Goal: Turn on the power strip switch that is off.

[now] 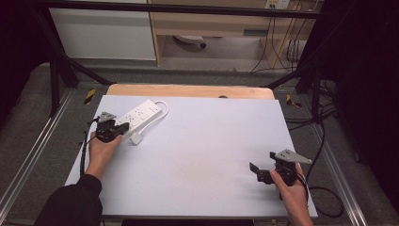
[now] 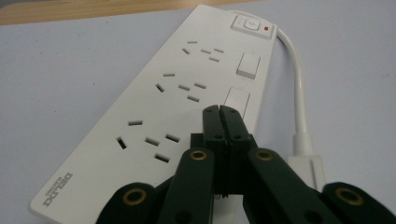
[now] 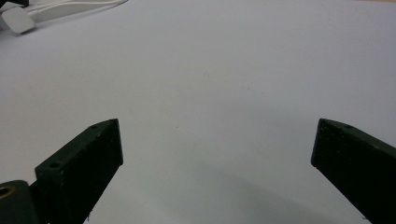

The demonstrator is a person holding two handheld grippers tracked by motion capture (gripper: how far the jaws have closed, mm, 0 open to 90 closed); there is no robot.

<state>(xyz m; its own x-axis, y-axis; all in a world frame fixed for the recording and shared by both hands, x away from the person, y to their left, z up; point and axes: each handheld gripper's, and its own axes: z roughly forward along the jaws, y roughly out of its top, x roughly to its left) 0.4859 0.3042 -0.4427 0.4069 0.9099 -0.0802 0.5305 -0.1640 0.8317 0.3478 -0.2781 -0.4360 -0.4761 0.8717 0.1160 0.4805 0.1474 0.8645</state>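
A white power strip (image 1: 141, 114) lies at the table's far left, its cable (image 1: 162, 107) looping back to a white plug (image 1: 136, 138) beside it. My left gripper (image 1: 124, 127) is shut with nothing between its jaws, hovering over the strip's near end. In the left gripper view the closed tips (image 2: 219, 111) sit just before a white rectangular cover (image 2: 237, 100) on the power strip (image 2: 154, 112); I cannot tell whether they touch it. The cable (image 2: 299, 93) and plug (image 2: 312, 163) lie to the right. My right gripper (image 1: 262, 163) rests open and holds nothing at the table's near right.
A pale grey mat (image 1: 202, 155) covers the table, with a wooden edge (image 1: 188, 90) at the back. The right gripper (image 3: 219, 140) faces bare mat (image 3: 210, 70), with the plug (image 3: 16, 21) far off. Black frame bars and floor cables surround the table.
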